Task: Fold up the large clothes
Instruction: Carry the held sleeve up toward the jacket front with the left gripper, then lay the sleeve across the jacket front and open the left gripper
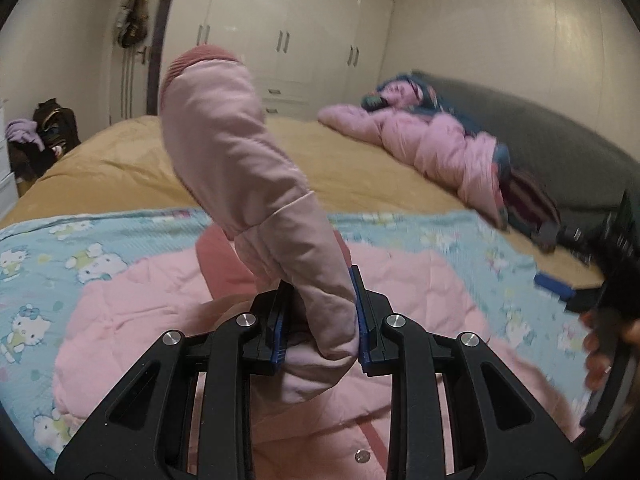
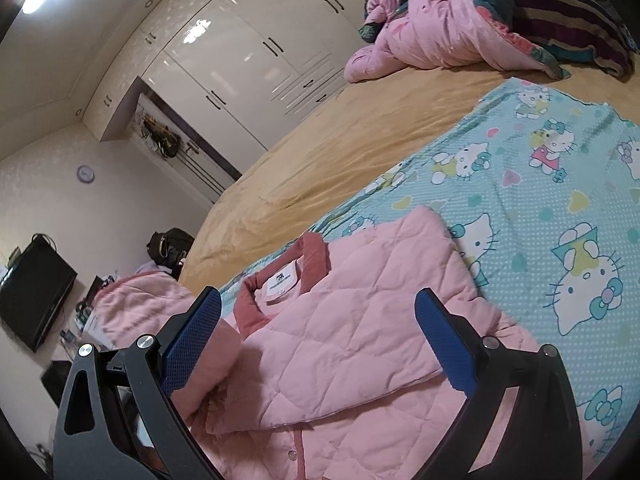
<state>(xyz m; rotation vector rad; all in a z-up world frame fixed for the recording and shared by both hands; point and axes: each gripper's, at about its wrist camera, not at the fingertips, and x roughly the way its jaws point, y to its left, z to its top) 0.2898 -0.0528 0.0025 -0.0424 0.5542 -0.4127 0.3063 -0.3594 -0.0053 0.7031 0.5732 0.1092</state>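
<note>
The left claw (image 1: 320, 316) is clamped on a sleeve (image 1: 240, 152) of the pink quilted jacket (image 2: 352, 344), holding it raised above the body, which lies on the cartoon-print blanket (image 2: 540, 184) on the bed (image 2: 320, 148). The right claw (image 2: 320, 344) hovers over the jacket, spread wide and gripping nothing, with bare blanket at its right.

A wide stretch of bare yellow sheet (image 2: 304, 152) is lying open between the pink jacket (image 2: 360, 344) and the bed's far edge. A heap of bedding (image 2: 448, 36) is crowding the far right corner. The raised sleeve (image 1: 240, 160) is blocking the space above the jacket's left side.
</note>
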